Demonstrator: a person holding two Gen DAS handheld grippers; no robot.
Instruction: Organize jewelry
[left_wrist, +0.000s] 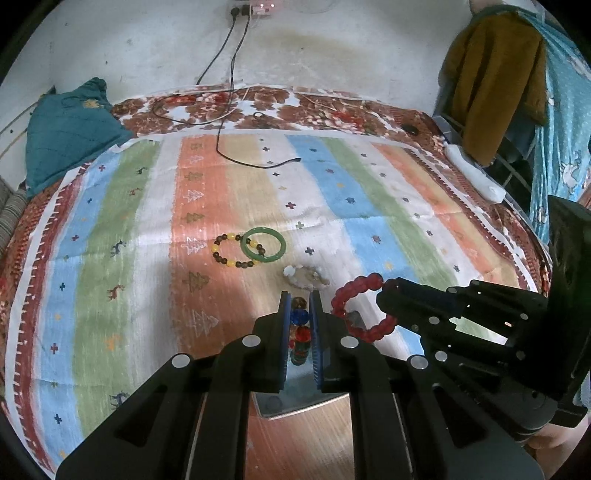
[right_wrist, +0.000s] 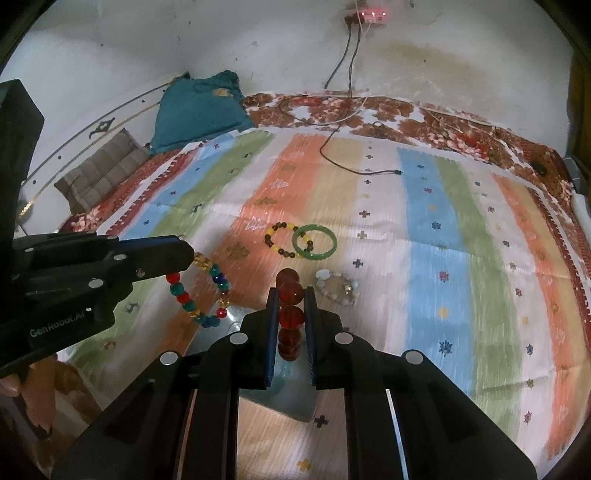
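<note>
My left gripper (left_wrist: 300, 308) is shut on a multicoloured bead bracelet (left_wrist: 299, 325), which shows as a hanging loop in the right wrist view (right_wrist: 201, 291). My right gripper (right_wrist: 290, 299) is shut on a red bead bracelet (right_wrist: 290, 314), seen as a loop in the left wrist view (left_wrist: 356, 306). Both are held low over the striped cloth (left_wrist: 122, 229). A green bangle (left_wrist: 263, 244) overlaps a yellow-and-brown bead bracelet (left_wrist: 231, 251) on the cloth ahead. A pale stone bracelet (left_wrist: 304, 277) lies just beyond the grippers.
A glossy box or tray (right_wrist: 280, 391) lies under both grippers. A black cable (left_wrist: 258, 162) lies across the far cloth. A teal cushion (left_wrist: 70, 125) sits at the far left. Clothes hang on a rack (left_wrist: 495, 81) at the right. The wall stands behind the bed.
</note>
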